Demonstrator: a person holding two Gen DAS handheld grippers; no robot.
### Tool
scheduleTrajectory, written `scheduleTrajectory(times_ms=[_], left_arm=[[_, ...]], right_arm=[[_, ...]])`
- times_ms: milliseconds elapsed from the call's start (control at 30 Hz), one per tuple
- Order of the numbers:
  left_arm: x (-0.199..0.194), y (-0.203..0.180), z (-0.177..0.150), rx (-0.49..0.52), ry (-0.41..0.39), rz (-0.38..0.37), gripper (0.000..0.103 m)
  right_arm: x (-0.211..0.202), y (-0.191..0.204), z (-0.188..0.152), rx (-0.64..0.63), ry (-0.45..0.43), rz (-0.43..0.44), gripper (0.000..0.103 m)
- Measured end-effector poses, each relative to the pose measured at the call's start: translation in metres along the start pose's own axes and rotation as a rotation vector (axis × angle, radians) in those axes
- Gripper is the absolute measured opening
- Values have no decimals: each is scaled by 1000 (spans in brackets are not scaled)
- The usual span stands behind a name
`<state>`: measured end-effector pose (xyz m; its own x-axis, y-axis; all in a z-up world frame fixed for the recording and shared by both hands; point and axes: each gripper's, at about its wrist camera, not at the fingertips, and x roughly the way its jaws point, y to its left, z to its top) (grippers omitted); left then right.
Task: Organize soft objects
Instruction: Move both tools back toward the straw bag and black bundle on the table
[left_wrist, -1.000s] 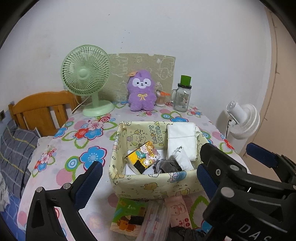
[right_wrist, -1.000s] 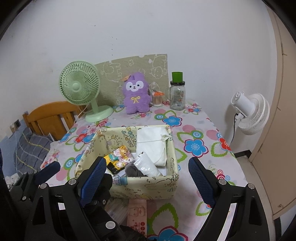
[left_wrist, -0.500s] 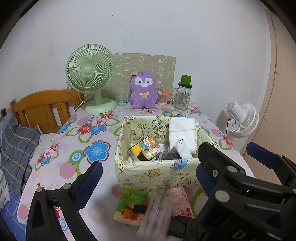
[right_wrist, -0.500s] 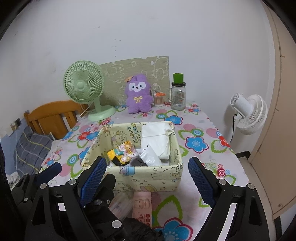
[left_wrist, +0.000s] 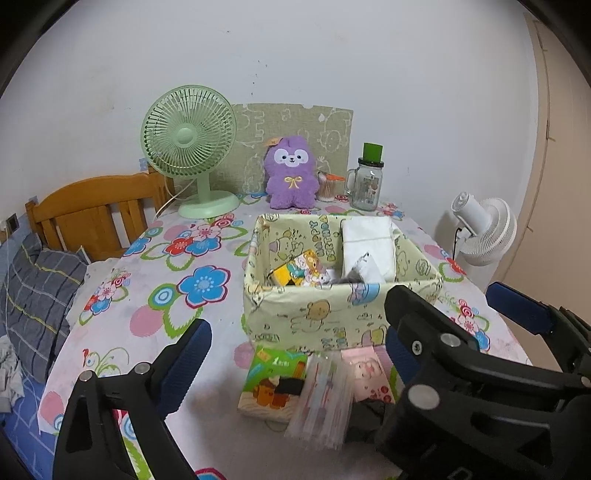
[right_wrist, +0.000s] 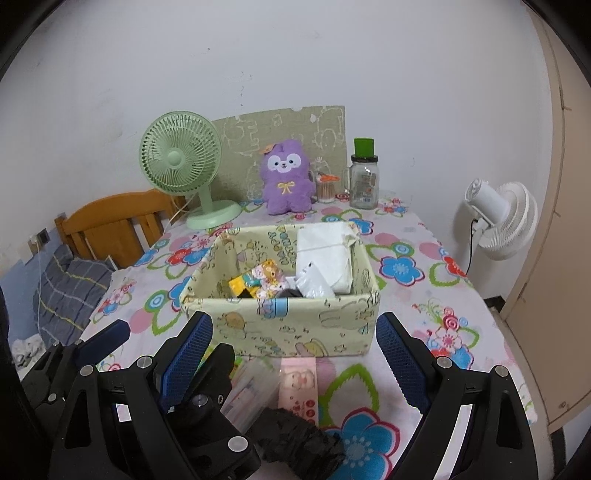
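Both the left gripper (left_wrist: 295, 363) and right gripper (right_wrist: 293, 354) are hovering with fingers apart, empty, over loose packets (left_wrist: 319, 398) at the worktop's near edge, before the fabric box (left_wrist: 332, 314). The crowded grippers are risking collision or nudging packets off.

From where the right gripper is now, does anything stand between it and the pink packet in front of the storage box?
Nothing visible does: the right gripper is open above the pink packet, beside a clear packet and black cloth.

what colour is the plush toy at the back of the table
Purple, with a white face and a small yellow bow: plush toy. Clearest in the left wrist view.
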<state>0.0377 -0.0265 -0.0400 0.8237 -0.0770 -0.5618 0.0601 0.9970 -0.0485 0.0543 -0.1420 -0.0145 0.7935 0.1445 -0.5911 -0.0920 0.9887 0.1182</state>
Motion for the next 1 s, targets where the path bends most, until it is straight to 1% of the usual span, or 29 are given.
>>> scheduleTrajectory(times_ms=[333,567,700,1000], left_arm=[[-2,-2,-16,1,-1,0,95],[5,-4,-28,-3,25,-19,88],[8,0,-35,-6,43,-25,87],[13,1,-52,22,65,-21,85]], right_arm=[[1,-1,-15,4,22,6,92],[6,-3,-27,7,43,8,92],[8,-2,-33,3,55,14,92],[17,-1,-52,-6,104,14,92]])
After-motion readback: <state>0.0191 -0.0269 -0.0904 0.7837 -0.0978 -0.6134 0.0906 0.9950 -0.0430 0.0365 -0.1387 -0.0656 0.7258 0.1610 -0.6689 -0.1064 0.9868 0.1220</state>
